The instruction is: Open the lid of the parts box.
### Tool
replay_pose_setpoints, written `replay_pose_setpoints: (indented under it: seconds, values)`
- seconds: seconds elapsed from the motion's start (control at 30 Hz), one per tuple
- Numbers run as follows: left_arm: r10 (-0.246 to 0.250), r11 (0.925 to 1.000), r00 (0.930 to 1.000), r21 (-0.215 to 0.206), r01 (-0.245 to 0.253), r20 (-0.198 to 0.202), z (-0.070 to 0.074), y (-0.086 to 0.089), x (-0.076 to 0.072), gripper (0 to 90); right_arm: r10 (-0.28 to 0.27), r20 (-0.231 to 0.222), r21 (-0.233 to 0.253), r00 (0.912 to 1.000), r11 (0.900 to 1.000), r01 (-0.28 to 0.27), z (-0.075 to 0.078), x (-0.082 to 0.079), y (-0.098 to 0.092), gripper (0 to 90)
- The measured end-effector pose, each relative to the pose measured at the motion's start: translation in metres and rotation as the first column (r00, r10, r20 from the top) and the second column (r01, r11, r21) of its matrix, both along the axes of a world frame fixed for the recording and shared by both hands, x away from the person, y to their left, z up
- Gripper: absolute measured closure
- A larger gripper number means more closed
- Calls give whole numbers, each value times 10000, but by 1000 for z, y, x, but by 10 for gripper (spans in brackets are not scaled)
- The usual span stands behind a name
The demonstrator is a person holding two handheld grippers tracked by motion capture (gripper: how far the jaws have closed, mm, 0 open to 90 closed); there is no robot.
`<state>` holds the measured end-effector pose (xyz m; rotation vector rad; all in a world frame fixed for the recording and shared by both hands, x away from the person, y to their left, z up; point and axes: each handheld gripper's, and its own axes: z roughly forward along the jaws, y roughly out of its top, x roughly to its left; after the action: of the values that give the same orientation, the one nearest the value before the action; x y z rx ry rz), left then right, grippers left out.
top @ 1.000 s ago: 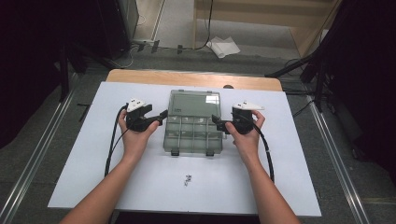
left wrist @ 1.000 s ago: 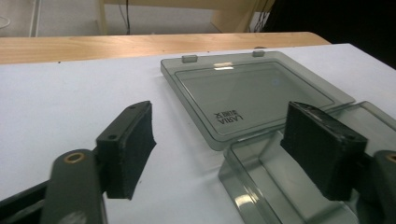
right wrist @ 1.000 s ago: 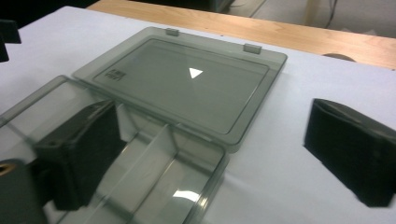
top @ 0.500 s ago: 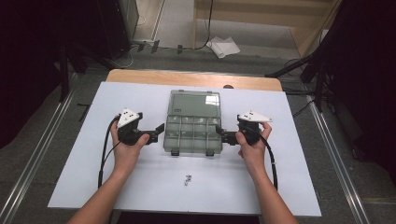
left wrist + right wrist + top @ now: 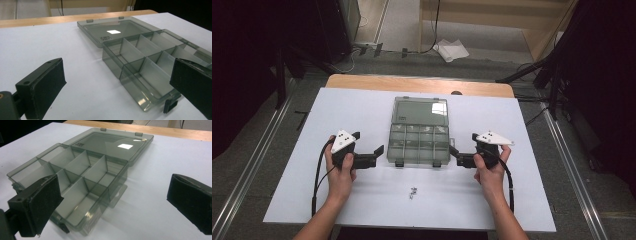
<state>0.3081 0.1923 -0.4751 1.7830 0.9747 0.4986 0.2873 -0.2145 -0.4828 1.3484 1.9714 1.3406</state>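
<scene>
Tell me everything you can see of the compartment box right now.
The compartment box is smoky translucent plastic and lies open in the middle of the white table. Its lid is folded flat on the far side. Dividers split the tray into compartments, all looking empty. Two dark latches sit on its near edge. The left gripper and right gripper flank it, jaws open, neither gripping it.

Before you, one smoky-grey translucent plastic compartment box [image 5: 419, 144]: open, hinged lid [image 5: 421, 111] laid flat behind the tray, toward the table's wooden far edge [image 5: 412, 84]. Upright dividers split the tray into rectangular cells, all bare. It rests level at the middle of the white tabletop [image 5: 362, 110], black latches [image 5: 400, 163] facing you.
</scene>
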Motion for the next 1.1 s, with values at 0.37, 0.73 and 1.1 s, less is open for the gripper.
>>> replay_pose_setpoints:
  seconds: [0.37,0.73,1.1]
  values:
    - [132,9999,9999,91,-131,-62,-8,21,-19,0,51,-193,-161,9998,9999,-54,-1,-26,-5,7]
    - [219,9998,9992,-4,-219,338,-7,52,-41,0,112,-390,-416,9992,9991,-128,-5,-49,-10,51]
    - [391,9992,9985,-31,-390,392,-7,80,-51,0,506,-666,-780,9965,9954,-558,0,-59,-1,95]
